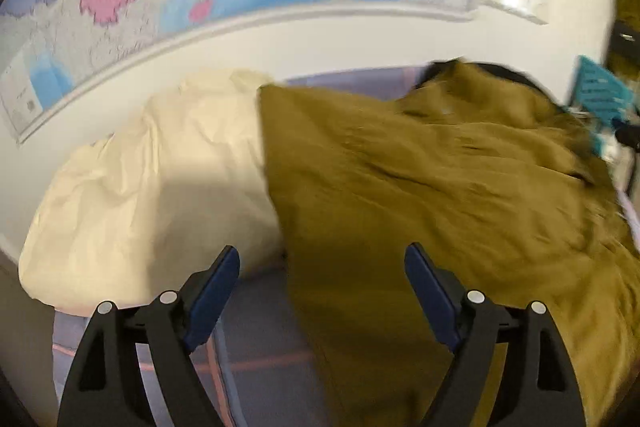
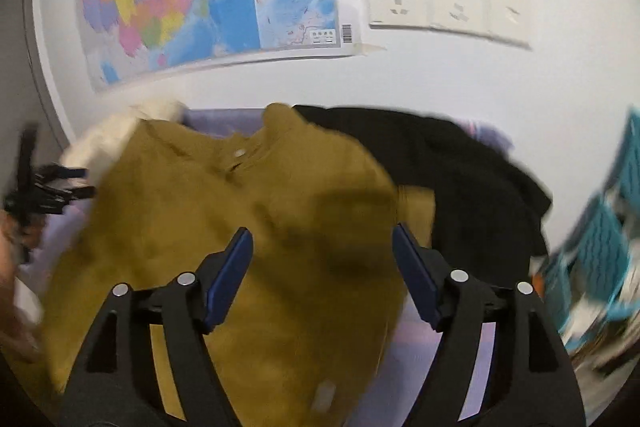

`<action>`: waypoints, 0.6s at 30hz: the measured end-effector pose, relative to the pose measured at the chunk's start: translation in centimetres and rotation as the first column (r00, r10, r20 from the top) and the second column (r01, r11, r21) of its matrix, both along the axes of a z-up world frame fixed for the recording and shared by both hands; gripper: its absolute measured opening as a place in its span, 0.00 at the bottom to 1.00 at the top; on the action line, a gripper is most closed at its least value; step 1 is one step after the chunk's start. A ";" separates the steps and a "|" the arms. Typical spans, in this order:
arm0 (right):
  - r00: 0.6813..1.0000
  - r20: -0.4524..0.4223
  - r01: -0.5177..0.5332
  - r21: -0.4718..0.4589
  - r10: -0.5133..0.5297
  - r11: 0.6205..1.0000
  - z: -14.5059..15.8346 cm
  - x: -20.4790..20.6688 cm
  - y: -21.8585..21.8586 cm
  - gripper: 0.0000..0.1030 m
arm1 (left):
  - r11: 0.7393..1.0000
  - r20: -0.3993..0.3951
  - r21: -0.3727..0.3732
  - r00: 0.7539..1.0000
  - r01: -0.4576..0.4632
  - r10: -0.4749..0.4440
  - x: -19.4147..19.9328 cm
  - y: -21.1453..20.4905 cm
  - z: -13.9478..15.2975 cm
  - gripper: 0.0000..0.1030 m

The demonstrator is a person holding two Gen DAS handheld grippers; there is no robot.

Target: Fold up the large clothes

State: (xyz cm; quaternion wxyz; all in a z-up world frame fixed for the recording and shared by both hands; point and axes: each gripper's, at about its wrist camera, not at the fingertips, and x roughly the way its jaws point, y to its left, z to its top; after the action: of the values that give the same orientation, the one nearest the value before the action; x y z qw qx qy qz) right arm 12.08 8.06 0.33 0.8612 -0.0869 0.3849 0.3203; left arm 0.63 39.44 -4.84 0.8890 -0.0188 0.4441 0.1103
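You're looking at an olive-mustard shirt point(image 2: 224, 227) lying rumpled and spread out just beyond your right gripper point(image 2: 322, 267), collar and white button facing away; it's spreading ahead-right of your left gripper point(image 1: 322, 287).

The black garment point(image 2: 460, 179) at two o'clock lies partly under the mustard shirt point(image 2: 224, 227); the teal object point(image 2: 600, 251) at three o'clock is blurred.

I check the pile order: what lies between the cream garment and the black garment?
The mustard shirt lies between the cream garment and the black garment, in the right wrist view.
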 end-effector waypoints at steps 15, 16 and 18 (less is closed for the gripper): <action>0.991 -0.091 -0.106 -0.138 0.094 0.985 -3.1 11.1 6.4 0.02 | 0.998 0.006 0.030 0.999 0.046 -0.046 3.0 -0.6 -1.1 0.13; 0.994 -0.059 -0.098 -0.117 0.092 0.988 -1.6 10.9 6.1 0.02 | 0.999 0.040 -0.011 0.998 0.052 -0.052 2.9 -0.2 -0.1 0.06; 0.996 0.033 -0.075 -0.101 0.079 0.992 1.4 11.1 6.2 0.02 | 0.997 0.088 -0.057 0.995 0.046 -0.041 3.2 0.4 1.5 0.06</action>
State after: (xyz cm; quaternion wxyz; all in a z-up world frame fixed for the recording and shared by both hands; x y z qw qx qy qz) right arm 23.13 14.23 1.76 0.8497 -0.1506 0.3808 0.3320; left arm 3.88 39.80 -3.30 0.9086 -0.0403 0.4086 0.0767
